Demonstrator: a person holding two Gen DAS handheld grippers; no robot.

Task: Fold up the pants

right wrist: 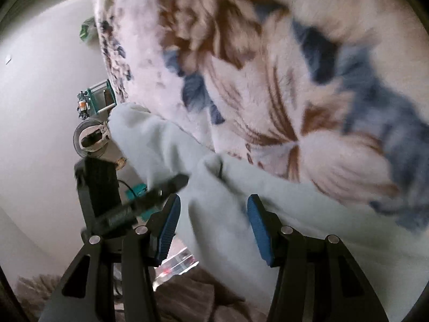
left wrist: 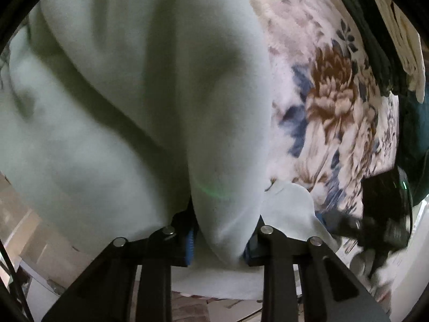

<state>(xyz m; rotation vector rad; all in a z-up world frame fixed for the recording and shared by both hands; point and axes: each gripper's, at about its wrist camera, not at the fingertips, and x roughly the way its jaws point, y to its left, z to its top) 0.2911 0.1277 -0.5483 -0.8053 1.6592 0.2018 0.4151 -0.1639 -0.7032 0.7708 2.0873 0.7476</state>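
The pale mint-green pants [left wrist: 128, 102] lie on a bed covered by a floral blanket [left wrist: 335, 107], with one end hanging off the blanket's edge toward both hands. In the left wrist view the left tool [left wrist: 221, 237] points steeply down and its blue pads are clamped on a thick fold of the fabric; cloth bulges up between the fingers and drapes below them, so this looks like a firm pinch rather than a loose touch. In the right wrist view the right tool [right wrist: 214, 222] has its jaws standing apart, with a ridge of the same green fabric running up between the two blue pads [right wrist: 258, 230]; the cloth passes between them but neither pad is clearly pressing on it, so it is not yet gripped on that side. The relation that matters is this: the garment's long axis appears to run away from the tools across the blanket, and the near edge sits right at both sets of fingers, the left already holding and the right straddling it just beside. The other tool shows as a dark blurred shape at the edge of each view, so the two hands are close together along the same hem. Judging from that, the right tool needs only to close where it is before both lift the near end over the far part.
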